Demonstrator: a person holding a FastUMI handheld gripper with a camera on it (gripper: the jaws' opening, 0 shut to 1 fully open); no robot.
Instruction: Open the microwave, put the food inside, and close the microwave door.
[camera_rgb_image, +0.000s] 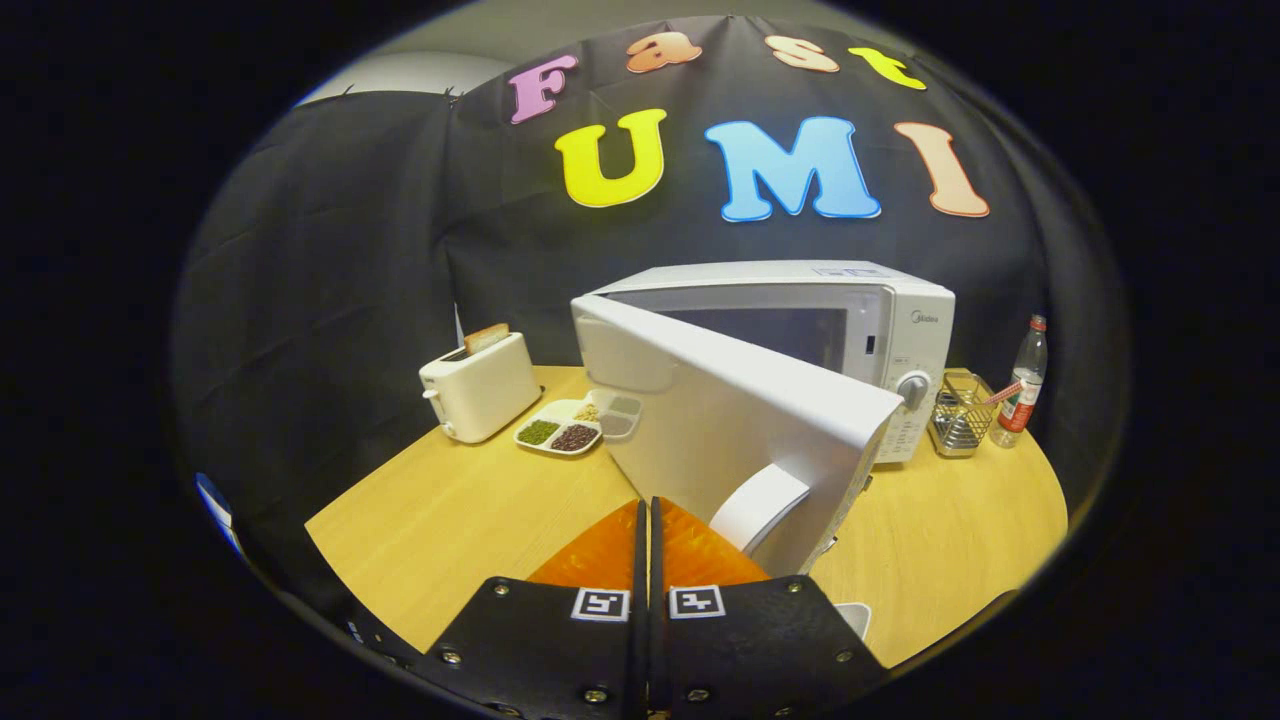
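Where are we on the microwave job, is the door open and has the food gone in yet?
Done: the microwave door is swung well open, its handle just ahead of the fingers. In hand: nothing; the gripper is shut, fingers together, touching nothing I can make out. Left: the divided food tray sits on the table beside the toaster, so loading it and closing the door remain.

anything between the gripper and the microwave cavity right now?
Yes. The half-open microwave door swings out toward the gripper, its outer face and handle just ahead of the closed fingers. It screens most of the microwave cavity. Go around its free edge.
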